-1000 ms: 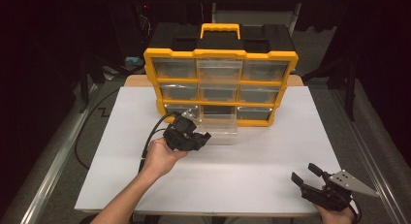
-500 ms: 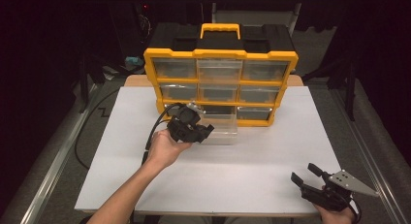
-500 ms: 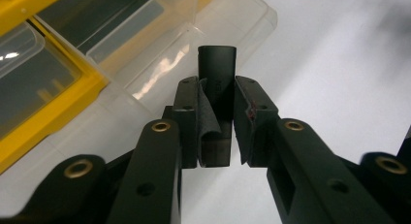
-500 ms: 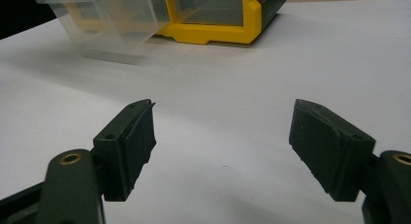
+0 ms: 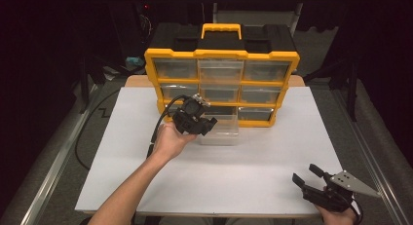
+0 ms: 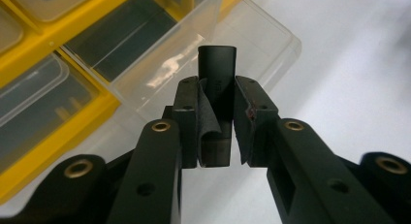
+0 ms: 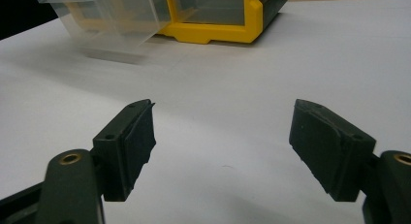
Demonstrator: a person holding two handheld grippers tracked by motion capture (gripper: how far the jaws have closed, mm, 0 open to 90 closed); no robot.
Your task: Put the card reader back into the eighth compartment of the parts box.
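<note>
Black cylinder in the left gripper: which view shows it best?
The left gripper view. There the black cylinder stands close up, clamped between the left gripper pads over the pulled-out clear drawer. In the high view the gripper body hides it. The right gripper view faces the table and the organizer's corner.

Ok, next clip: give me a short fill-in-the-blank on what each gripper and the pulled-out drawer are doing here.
1. The left gripper is shut on a small ____ cylinder.
2. The clear drawer pulled out of the yellow organizer belongs to its ____ row.
3. The right gripper has its jaws ____ over the white table.

Missing words: black; bottom; open
</note>
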